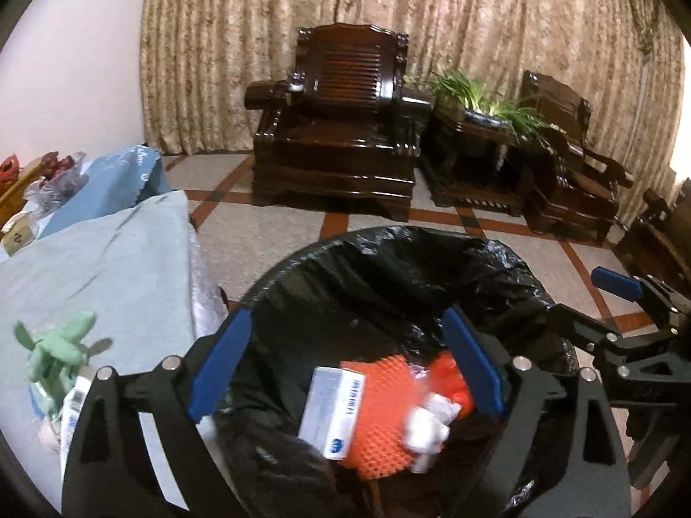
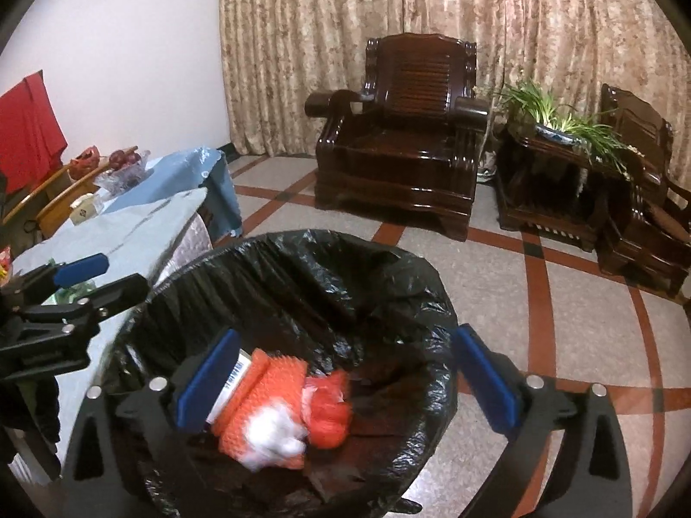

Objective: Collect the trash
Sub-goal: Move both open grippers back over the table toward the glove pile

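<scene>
Trash (image 1: 380, 414) (a white box, orange netting and crumpled white paper) lies inside the black-lined bin (image 1: 388, 250), below and between the blue pads of both tongs. Left tongs (image 1: 345, 367) and right tongs (image 2: 345, 384) stand wide apart, gripping nothing, above the bin beside the tabletop (image 1: 108, 267).

A: You see the liner (image 1: 388, 285)? Thin black plastic, crinkled and glossy.
B: And the mesh (image 1: 380, 423) in it?
A: You'd call it orange foam netting, matt, beside a smooth white carton (image 1: 330, 414).
B: The pads (image 1: 222, 362)?
A: Blue, matt, rubbery, on black matt plastic with bright metal pins (image 1: 521, 363).
B: Your chair (image 2: 401, 129)?
A: Dark wood, highly lacquered. The tablecloth (image 1: 108, 267) is soft pale-blue cloth.
</scene>
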### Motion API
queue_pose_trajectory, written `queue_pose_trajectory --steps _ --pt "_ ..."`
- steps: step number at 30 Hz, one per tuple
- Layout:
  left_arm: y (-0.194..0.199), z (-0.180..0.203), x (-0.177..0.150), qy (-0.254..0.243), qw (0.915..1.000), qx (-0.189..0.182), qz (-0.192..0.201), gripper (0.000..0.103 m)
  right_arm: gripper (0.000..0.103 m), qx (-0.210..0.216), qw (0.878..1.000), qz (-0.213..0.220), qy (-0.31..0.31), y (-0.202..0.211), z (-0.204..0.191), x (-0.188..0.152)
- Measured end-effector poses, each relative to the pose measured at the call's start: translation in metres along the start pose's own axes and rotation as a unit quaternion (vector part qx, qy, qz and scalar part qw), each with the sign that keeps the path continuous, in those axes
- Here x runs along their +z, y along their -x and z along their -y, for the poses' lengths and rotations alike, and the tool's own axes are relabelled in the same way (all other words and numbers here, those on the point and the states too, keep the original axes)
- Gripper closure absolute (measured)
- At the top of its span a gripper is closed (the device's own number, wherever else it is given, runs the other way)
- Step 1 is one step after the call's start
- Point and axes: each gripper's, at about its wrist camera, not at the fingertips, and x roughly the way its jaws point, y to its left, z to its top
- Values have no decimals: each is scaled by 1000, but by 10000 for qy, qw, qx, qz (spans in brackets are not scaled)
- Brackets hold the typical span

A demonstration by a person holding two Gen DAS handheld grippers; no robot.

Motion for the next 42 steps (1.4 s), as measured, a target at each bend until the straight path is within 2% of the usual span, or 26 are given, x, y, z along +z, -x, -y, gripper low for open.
queue_pose_trajectory --steps 9,16,29,42 --pt "50 -34 -2 185 9991 312 198 11 6 203 9996 114 -142 20 -17 4" --pt "94 -62 -14 368 9966 634 371 11 6 394 9990 213 -32 34 -47 8" --pt "171 -134 -51 883 9859 1291 599 11 6 897 9946 241 463 45 -137 5" --pt "203 -200 -85 1173 9729 1921 522 11 6 1334 9877 188 790 35 -222 -6"
